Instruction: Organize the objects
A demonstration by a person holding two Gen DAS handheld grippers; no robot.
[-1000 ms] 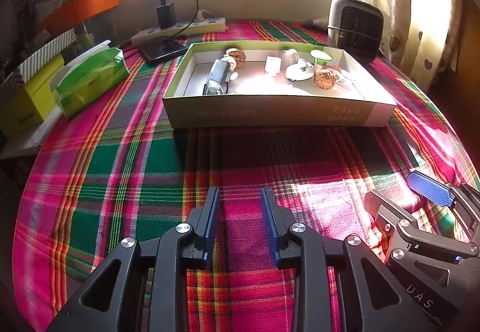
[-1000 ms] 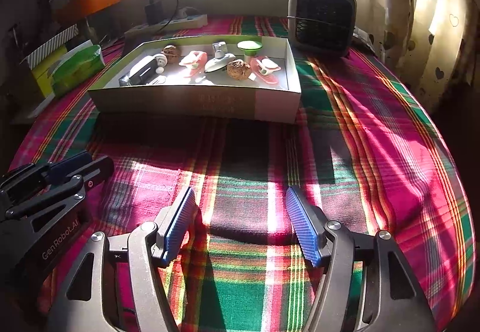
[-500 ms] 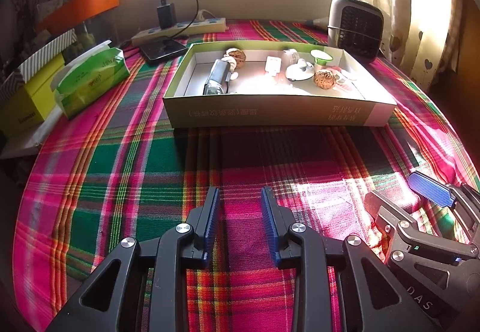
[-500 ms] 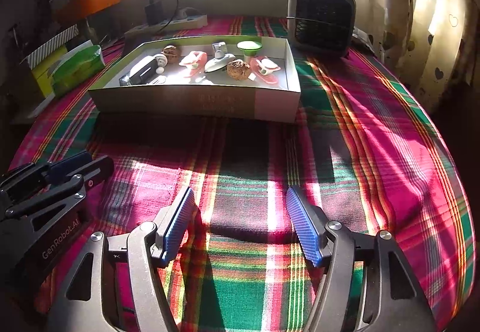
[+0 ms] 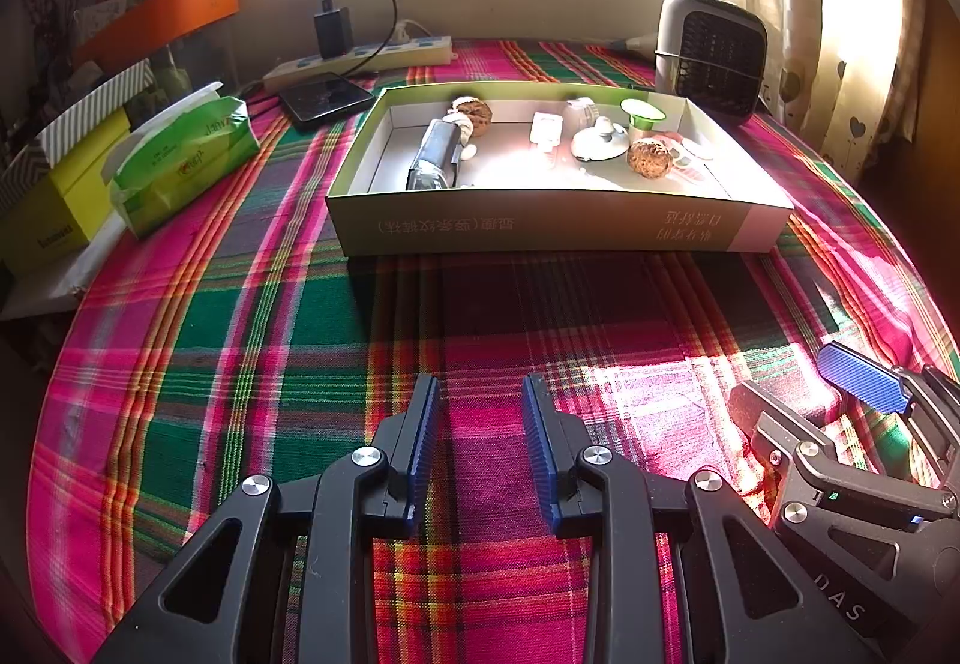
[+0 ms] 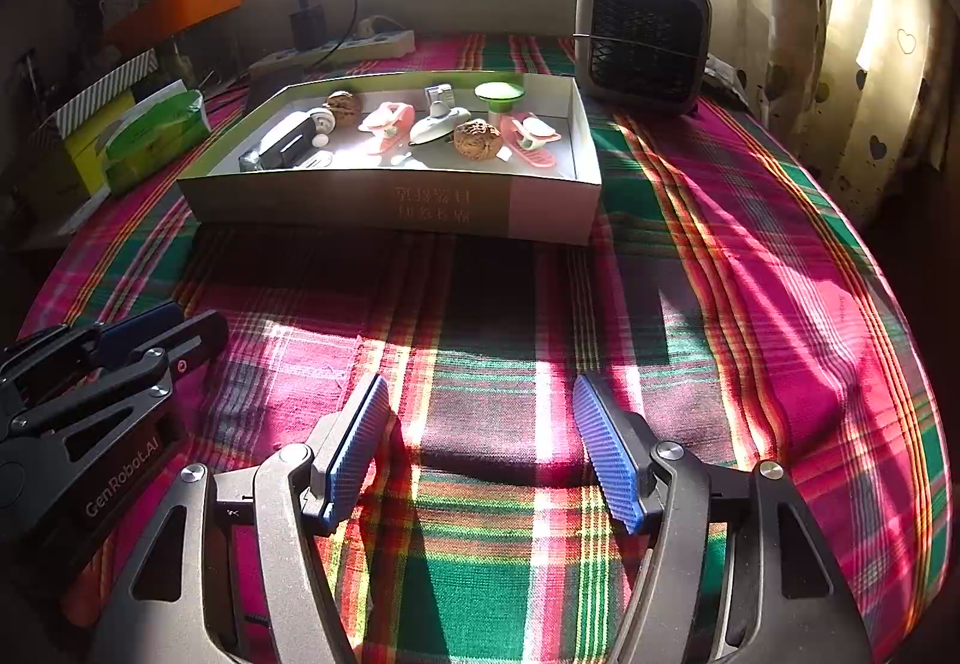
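Both claws, left gripper (image 5: 480, 445) and right gripper (image 6: 480, 448), spread, empty. Knobbly brown walnut (image 6: 477, 140) inside shallow green cardboard box (image 6: 390, 202), near its right wall: light, hard, rolls; I pinch across its middle.

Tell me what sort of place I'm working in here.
Likely a room in a home, at a table under a window. A plaid tablecloth covers it; a small fan, a power strip with a charger, and a tissue pack stand around an open box of odds and ends.

Left gripper (image 5: 480, 394), right gripper (image 6: 474, 394) — jaws apart, empty.
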